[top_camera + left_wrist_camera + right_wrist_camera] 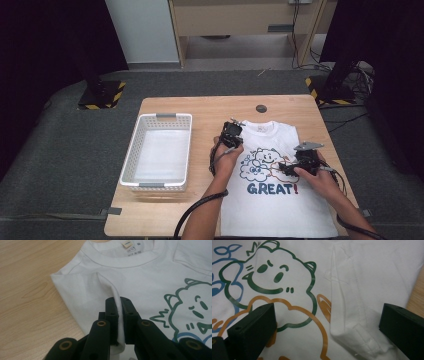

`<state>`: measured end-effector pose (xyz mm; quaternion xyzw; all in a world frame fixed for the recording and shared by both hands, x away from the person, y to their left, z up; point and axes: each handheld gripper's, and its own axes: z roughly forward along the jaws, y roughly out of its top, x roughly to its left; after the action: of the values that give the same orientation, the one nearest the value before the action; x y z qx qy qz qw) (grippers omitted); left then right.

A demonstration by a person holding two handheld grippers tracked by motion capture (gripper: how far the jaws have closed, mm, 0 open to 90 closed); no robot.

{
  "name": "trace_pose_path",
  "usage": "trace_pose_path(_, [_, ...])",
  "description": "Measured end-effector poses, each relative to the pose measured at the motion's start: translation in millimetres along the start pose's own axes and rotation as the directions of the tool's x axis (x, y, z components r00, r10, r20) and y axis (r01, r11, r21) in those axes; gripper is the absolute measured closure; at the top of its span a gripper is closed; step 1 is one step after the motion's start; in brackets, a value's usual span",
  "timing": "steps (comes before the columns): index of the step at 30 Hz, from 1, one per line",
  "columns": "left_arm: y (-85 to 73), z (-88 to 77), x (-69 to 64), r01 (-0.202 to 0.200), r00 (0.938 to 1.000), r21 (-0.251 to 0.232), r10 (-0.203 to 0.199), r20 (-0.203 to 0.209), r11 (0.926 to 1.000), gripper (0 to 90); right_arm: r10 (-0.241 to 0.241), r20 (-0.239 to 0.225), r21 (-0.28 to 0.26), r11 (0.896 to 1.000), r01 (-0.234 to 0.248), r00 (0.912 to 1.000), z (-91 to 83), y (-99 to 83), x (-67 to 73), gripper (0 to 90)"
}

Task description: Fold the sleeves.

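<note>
Pinching a T-shirt point(140, 282) fold, left tool point(119, 305); right tool point(327, 325) wide; basket point(131, 150) well apart.

Even overhead light, soft shadows; dark room corners; close views slightly soft.

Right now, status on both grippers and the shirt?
Left gripper shut on a shirt fold near the collar. Right gripper open over the folded sleeve. Basket off to the side, nothing blocking.

T-shirt point(280, 200): white, printed with green, blue and orange cartoon outlines and blue "GREAT" lettering with a red exclamation mark. Basket point(131, 150): white with grey handles. Desk point(200, 107): light wood grain.
</note>
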<state>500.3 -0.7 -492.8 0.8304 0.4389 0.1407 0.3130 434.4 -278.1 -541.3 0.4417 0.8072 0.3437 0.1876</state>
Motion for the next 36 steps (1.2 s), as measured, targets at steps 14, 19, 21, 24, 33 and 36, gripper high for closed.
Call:
trace_pose_path(14, [4.2, -1.3, -12.0, 0.01, 0.9996, -0.036, -0.009, 0.026, 0.9993, 53.0, 0.0, 0.0, 0.0, 1.0, 0.0, 1.0, 0.0, 0.0, 0.0, 1.2])
trace_pose_path(19, [4.5, -7.3, -18.4, -0.018, 0.9996, -0.055, 0.019, 0.021, 0.9983, 44.0, -0.001, -0.001, 0.001, 1.0, 0.001, 1.0, 0.1, 0.3, -0.2, 1.1])
trace_pose_path(21, [3.9, -9.0, -18.7, -0.03, 0.9995, -0.053, 0.031, 0.008, 0.9981, 37.4, -0.002, -0.002, 0.002, 1.0, 0.002, 1.0, 0.1, 0.4, -0.2, 1.1])
trace_pose_path(24, [1.6, -9.6, -17.3, -0.05, 0.9987, -0.038, 0.05, 0.011, 0.998, 31.4, -0.003, -0.008, 0.002, 1.0, 0.003, 1.0, -0.1, 0.5, -0.9, 0.9])
trace_pose_path(33, [-8.5, -14.2, -4.9, -0.034, 0.9987, -0.015, 0.034, 0.037, 0.9993, 9.5, -0.057, -0.007, -0.012, 0.998, 0.057, 0.9983, -27.3, 16.5, -20.8, 4.3])
trace_pose_path(36, [-12.2, -13.2, -0.1, -0.027, 0.9989, -0.009, 0.027, 0.038, 0.9996, 6.2, -0.07, -0.004, 0.006, 0.998, 0.07, 0.9975, -32.5, 19.4, -33.8, 7.6])
